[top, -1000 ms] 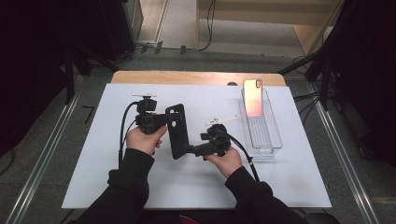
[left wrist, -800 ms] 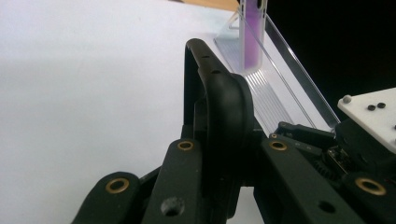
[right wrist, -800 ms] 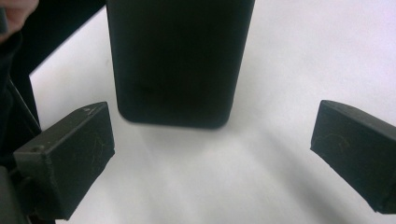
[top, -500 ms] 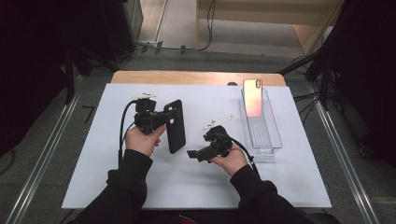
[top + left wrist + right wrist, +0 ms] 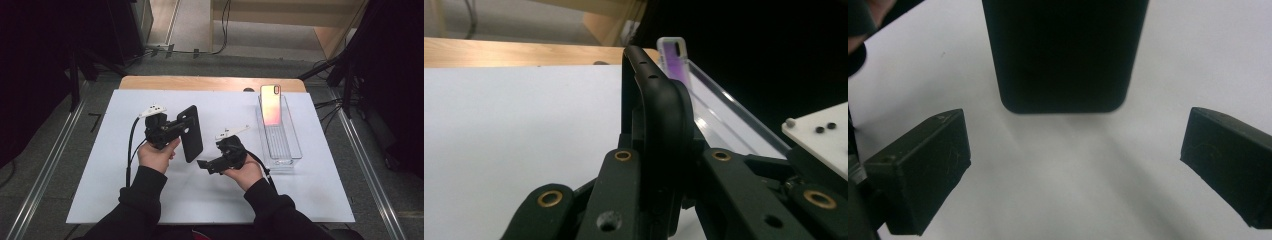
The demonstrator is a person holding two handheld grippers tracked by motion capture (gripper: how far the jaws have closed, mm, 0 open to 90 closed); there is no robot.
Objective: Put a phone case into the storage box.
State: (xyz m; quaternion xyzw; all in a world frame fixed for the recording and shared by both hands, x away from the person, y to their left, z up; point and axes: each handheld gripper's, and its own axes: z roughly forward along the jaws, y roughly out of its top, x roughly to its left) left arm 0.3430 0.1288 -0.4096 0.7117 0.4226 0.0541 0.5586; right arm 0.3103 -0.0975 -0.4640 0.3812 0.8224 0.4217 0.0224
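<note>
White table sheet carries the work: the left gripper clamps a black phone case by its edge, lifting it for access, while the right gripper, jaws spread and empty, waits at its five o'clock. Bare sheet lies around; a clear tray with a phone stands at three o'clock.

One black phone case is here, and one phone with a pinkish, shiny back. There is one clear tray, on one white counter. Two tools are in use: the left tool and the right tool.
</note>
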